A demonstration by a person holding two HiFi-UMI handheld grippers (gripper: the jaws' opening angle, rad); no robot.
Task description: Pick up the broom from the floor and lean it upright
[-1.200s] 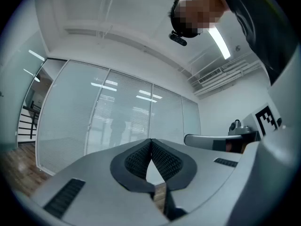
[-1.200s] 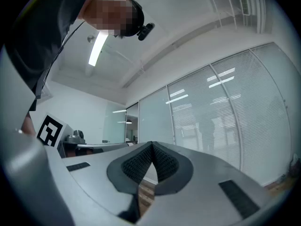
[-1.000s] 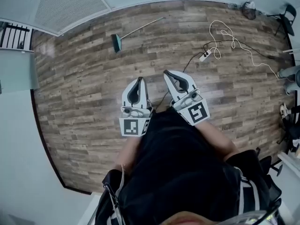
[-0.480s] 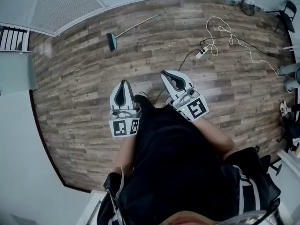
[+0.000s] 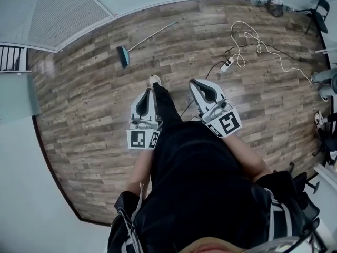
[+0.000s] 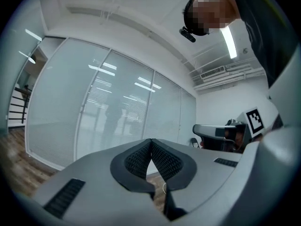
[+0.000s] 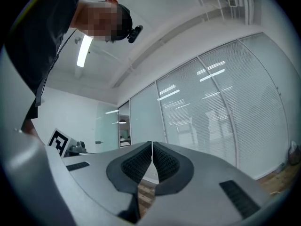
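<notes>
Nearer the broom (image 5: 124,56) now, left hand-held gripper (image 5: 148,91) and right hand-held gripper (image 5: 196,81) hang shut, empty, over plank floor (image 5: 79,104)

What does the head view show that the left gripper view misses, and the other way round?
Only the head view: the broom lying flat on the wood floor, untouched, and a power strip to its right. Only the left gripper view: the ceiling with its strip light and the camera on the person's head. Both: the left tool, shut and empty, and the right tool beside it.
</notes>
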